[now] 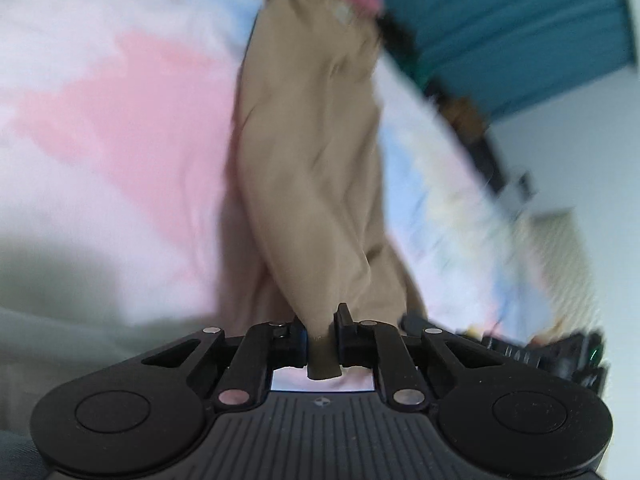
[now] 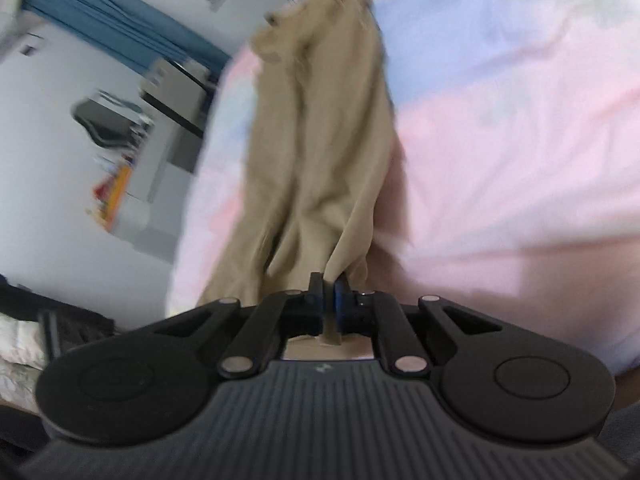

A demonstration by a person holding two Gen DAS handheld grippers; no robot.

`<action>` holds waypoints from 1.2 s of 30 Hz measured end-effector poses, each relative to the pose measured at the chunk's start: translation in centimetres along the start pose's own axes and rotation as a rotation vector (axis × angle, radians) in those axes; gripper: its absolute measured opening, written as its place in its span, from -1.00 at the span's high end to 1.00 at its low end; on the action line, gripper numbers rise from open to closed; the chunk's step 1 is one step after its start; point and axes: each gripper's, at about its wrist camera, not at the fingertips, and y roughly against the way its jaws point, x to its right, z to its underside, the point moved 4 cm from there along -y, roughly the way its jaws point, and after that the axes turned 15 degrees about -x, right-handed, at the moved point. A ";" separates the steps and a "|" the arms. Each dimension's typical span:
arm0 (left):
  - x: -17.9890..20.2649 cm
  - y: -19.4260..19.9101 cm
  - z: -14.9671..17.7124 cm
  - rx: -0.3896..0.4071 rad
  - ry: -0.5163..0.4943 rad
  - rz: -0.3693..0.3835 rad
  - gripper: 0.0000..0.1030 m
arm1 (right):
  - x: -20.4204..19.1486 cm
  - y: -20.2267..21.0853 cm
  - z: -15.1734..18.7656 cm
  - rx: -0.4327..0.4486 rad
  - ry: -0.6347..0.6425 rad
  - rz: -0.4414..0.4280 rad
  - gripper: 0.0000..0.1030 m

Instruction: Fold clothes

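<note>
Left wrist view shows my left tool (image 1: pixel 322 340) pinching a bit of the tan cloth (image 1: pixel 312 152); my right tool (image 2: pixel 329 304) pinches another bit, and the cloth hangs over the bed (image 2: pixel 520 152); I think it could slip out, since each pinch is small and the blur hints at fast moving; the bed sheet is pink and blue; a blue curtain (image 2: pixel 120 28) hangs far off on the left.

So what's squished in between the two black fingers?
A bunched tan garment. The left gripper pinches it in the left wrist view, the right gripper pinches it in the right wrist view.
</note>
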 end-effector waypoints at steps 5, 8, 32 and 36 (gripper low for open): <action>1.9 4.0 -0.2 0.169 -0.014 0.128 0.77 | -2.5 5.2 -1.6 0.116 0.050 -0.079 0.87; 4.5 6.1 -0.1 0.232 -0.058 0.156 0.78 | -3.8 8.3 -2.2 0.160 0.074 -0.128 0.87; 10.0 8.7 3.5 0.328 -0.089 0.069 0.79 | -4.9 11.3 -3.5 0.286 0.041 -0.203 0.87; 10.5 6.7 -2.8 0.346 -0.093 -0.003 0.78 | -4.8 8.4 -8.8 0.318 -0.004 -0.152 0.87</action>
